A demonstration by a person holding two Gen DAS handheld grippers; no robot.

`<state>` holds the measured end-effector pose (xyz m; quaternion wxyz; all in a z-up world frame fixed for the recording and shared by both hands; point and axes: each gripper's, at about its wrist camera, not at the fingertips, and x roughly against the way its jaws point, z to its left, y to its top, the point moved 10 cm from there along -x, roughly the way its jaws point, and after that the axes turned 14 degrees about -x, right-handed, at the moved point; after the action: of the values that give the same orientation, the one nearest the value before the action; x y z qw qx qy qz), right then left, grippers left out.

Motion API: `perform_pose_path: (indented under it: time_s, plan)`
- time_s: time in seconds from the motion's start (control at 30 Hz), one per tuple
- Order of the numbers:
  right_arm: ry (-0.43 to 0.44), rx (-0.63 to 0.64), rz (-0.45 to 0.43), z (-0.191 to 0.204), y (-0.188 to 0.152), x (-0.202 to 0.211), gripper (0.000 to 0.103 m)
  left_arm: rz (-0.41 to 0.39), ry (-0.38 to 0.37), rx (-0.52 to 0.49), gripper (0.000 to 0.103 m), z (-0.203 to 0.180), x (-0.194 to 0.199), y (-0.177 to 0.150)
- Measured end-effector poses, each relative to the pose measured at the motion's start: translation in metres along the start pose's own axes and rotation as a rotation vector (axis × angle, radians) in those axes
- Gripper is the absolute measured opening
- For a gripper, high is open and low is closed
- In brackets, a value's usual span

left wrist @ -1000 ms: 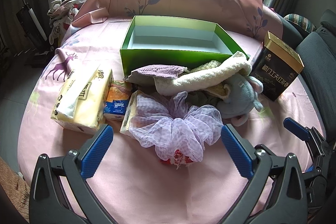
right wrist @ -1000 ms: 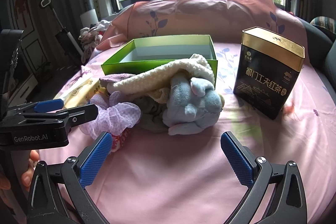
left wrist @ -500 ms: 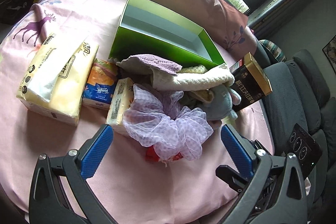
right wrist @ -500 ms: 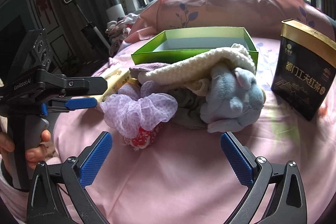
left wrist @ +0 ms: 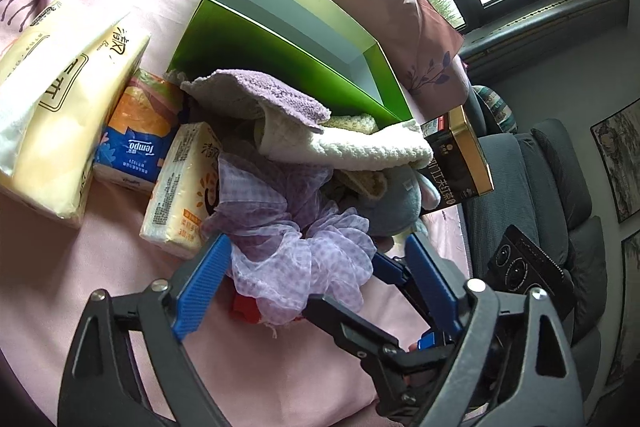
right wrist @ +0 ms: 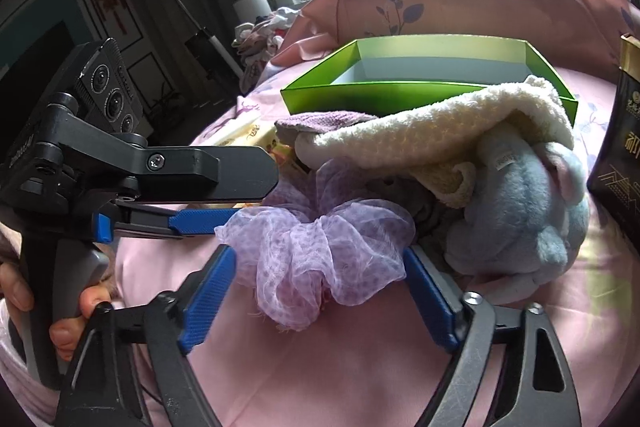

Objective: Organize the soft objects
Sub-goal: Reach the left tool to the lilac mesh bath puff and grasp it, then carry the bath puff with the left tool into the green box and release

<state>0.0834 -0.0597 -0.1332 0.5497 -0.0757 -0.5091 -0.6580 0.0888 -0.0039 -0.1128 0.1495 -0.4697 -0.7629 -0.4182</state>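
The lilac gauze scrunchie (right wrist: 320, 251) lies on the pink bedsheet (right wrist: 340, 367) at the near edge of the soft pile, directly ahead of both tools. The right gripper (right wrist: 320, 291) has its blue fingers spread, one on each side of the scrunchie, not yet closed on it. The left gripper (left wrist: 316, 287) is likewise apart, its fingers bracketing the same scrunchie from the other side. Neither tool is clearly nearer; both straddle it. The scrunchie is a roughly round ruffle with no marked long axis. A small red item (left wrist: 246, 309) sits under it; its nature cannot be told.

The open green cardboard box (right wrist: 420, 83) lies beyond the pile, away from both grippers, with its long axis running across the right wrist view.

Count:
- one scrunchie
- one cream knitted cloth (right wrist: 420, 131)
- one purple terry cloth (left wrist: 256, 99)
- one grey-blue plush toy (right wrist: 520, 219)
- three tissue packs (left wrist: 68, 111)
- one black-and-gold tin (left wrist: 460, 159)
- one green box
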Motion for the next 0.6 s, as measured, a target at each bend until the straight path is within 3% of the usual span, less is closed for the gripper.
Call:
perform_pose_path:
  time_s: [0.1,0.13,0.23,0.33,0.6]
  plan:
    - [-0.018,0.018,0.011,0.000,-0.004,-0.004,0.048,0.016,0.004,0.008,0.068,0.002,-0.003,-0.005]
    - [-0.015,0.026,0.009,0.003,-0.006,-0.003,0.039,0.019,-0.003,0.015,0.054,0.002,-0.004,-0.006]
    - [-0.032,0.063,-0.007,0.010,-0.009,0.002,0.020,0.027,-0.015,0.041,0.031,0.005,-0.004,-0.011]
    - [-0.050,0.106,-0.032,0.019,-0.008,0.011,0.015,-0.013,-0.043,0.027,0.024,-0.005,0.009,-0.010]
    - [-0.037,0.193,-0.165,0.056,0.022,0.059,0.015,-0.125,-0.104,-0.074,0.023,-0.049,0.059,0.017]
